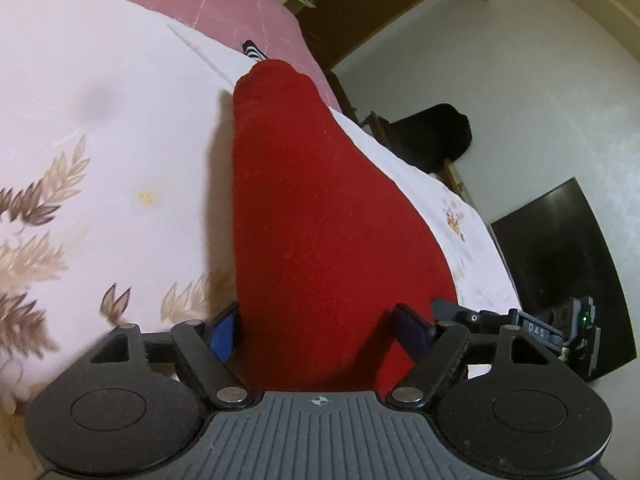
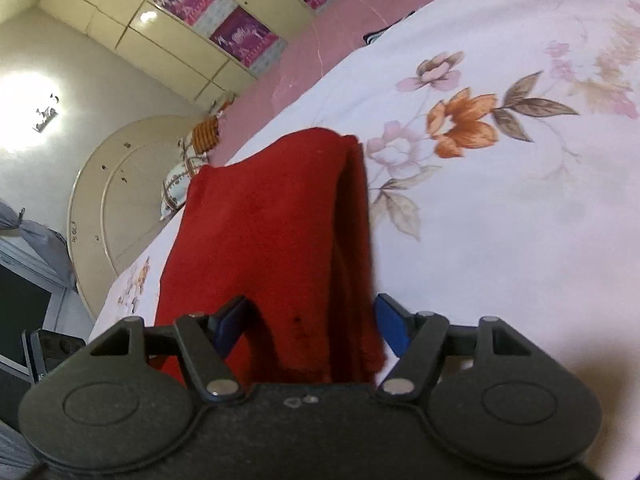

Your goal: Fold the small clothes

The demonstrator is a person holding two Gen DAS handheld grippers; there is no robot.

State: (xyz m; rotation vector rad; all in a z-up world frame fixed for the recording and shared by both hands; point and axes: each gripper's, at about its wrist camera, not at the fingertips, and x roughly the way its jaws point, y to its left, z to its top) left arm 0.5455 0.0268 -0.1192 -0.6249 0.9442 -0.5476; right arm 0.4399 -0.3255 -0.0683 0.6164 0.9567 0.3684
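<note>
Lying on the floral sheet (image 1: 100,184), the red cloth (image 1: 316,220) runs lengthwise away from both cameras and passes between the jaws of each gripper.

Left gripper (image 1: 320,332): the jaws stand apart with the cloth between them. The left blue pad (image 1: 224,332) sits against the cloth edge. The right pad (image 1: 412,330) lies at the cloth's other side, partly over it. Whether either pad presses into the fabric cannot be told from this view.

Right gripper (image 2: 312,328): the jaws stand apart. The cloth (image 2: 260,240) is folded here into stacked layers, with the fold edge on the right. The left pad (image 2: 228,326) rests on or against the fabric; the right pad (image 2: 394,326) is just beside the layered edge. A firm pinch cannot be confirmed.

Surroundings: a pink mattress (image 1: 224,4) shows beyond the sheet. A striped black-and-white item (image 1: 254,50) lies near the far end of the cloth. In the left view the other gripper's body (image 1: 560,324) appears at the right edge, in front of a dark panel (image 1: 560,248) standing on the floor.
</note>
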